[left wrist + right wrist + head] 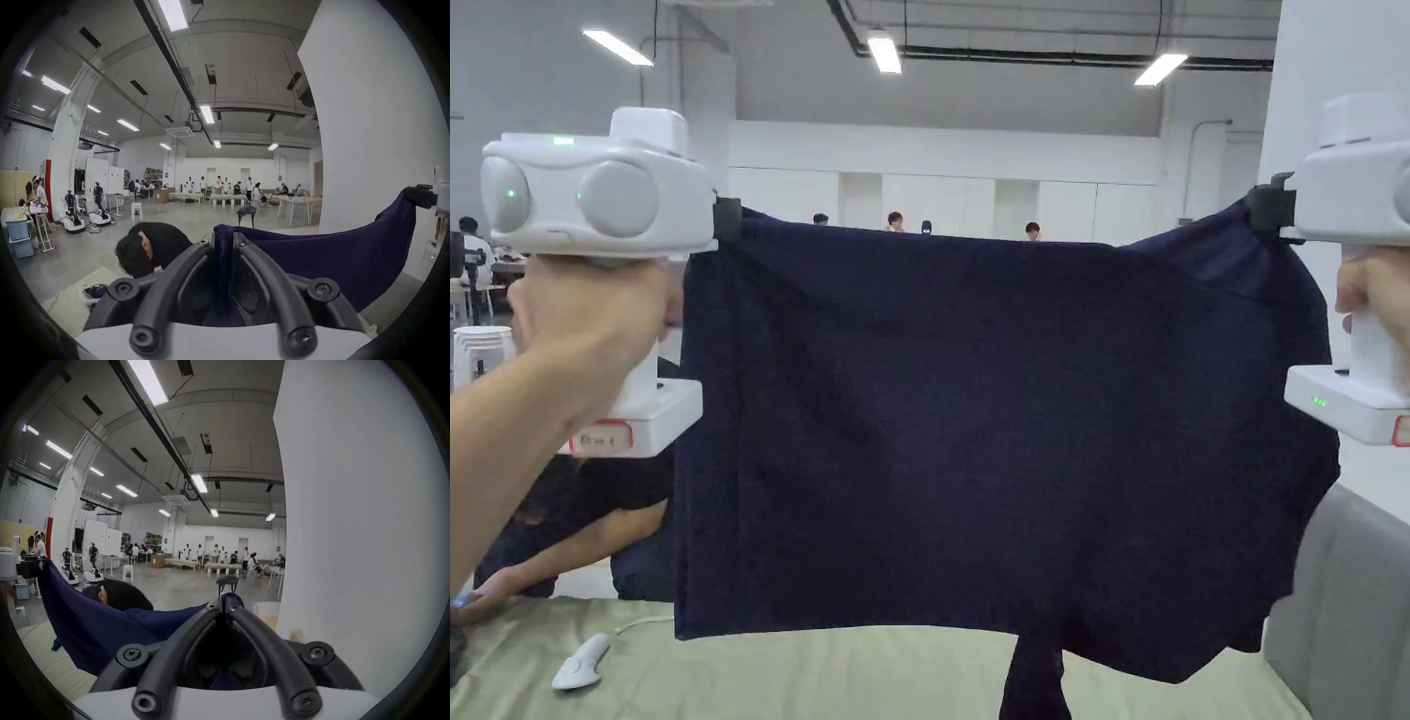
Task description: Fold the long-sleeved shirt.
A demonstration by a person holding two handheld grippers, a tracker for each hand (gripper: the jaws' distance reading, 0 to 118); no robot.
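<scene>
A dark navy long-sleeved shirt [1003, 441] hangs spread in the air above the table, stretched between both grippers. My left gripper [727, 219] is shut on its upper left corner, and in the left gripper view the cloth [316, 258] is pinched between the closed jaws of the left gripper [224, 240]. My right gripper [1269, 208] is shut on the upper right corner; in the right gripper view the right gripper [223, 603] clamps the fabric [102, 625]. The shirt's lower edge hangs just over the table, and one sleeve [1033, 680] dangles at the bottom centre.
A table with a pale green cover [825, 675] lies below. A white handheld device [581, 664] with a cable rests at its left. A person in black [591, 534] bends over behind the shirt on the left. A grey padded surface [1345, 609] stands right, beside a white pillar [353, 530].
</scene>
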